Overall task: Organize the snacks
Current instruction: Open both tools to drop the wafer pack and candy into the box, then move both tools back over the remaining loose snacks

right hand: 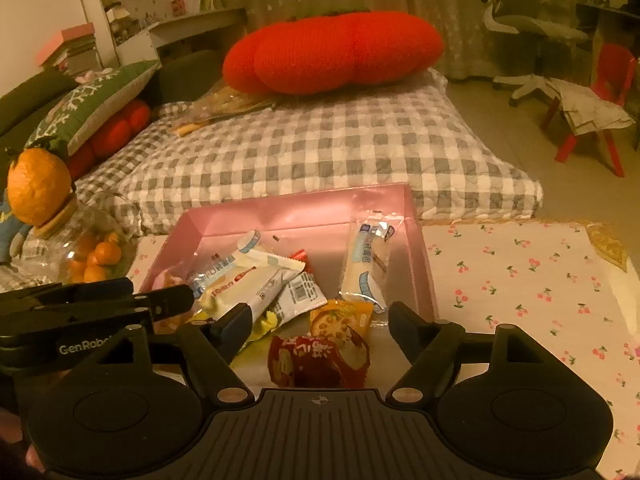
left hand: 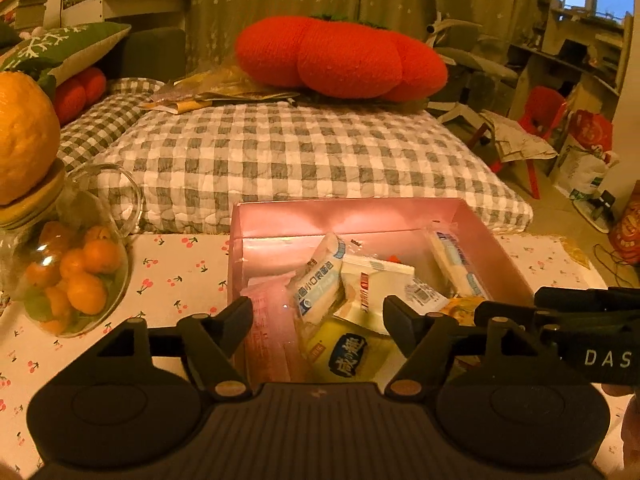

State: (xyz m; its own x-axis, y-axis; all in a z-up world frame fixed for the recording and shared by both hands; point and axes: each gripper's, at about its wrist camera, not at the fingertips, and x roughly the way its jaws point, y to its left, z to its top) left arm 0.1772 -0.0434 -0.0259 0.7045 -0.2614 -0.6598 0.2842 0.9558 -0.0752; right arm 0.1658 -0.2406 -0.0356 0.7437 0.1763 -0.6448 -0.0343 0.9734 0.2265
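A pink box (left hand: 360, 216) (right hand: 288, 212) stands on the cherry-print tablecloth and holds several wrapped snacks. In the left wrist view I see white-and-blue packets (left hand: 320, 284) and a yellow packet (left hand: 348, 350) inside it. My left gripper (left hand: 318, 320) is open and empty, hovering over the box's near side. In the right wrist view my right gripper (right hand: 320, 326) is open and empty above a red packet (right hand: 316, 358) and an orange packet (right hand: 340, 314). A white roll packet (right hand: 366, 264) leans on the box's right wall. The left gripper's fingers (right hand: 168, 298) show at the left.
A glass jar of small oranges (left hand: 76, 272) (right hand: 96, 256) with a large orange (left hand: 24, 140) on its lid stands left of the box. Behind the table lies a checked cushion (left hand: 300, 160) with a red tomato pillow (left hand: 340, 56). The tablecloth (right hand: 520, 288) extends to the right.
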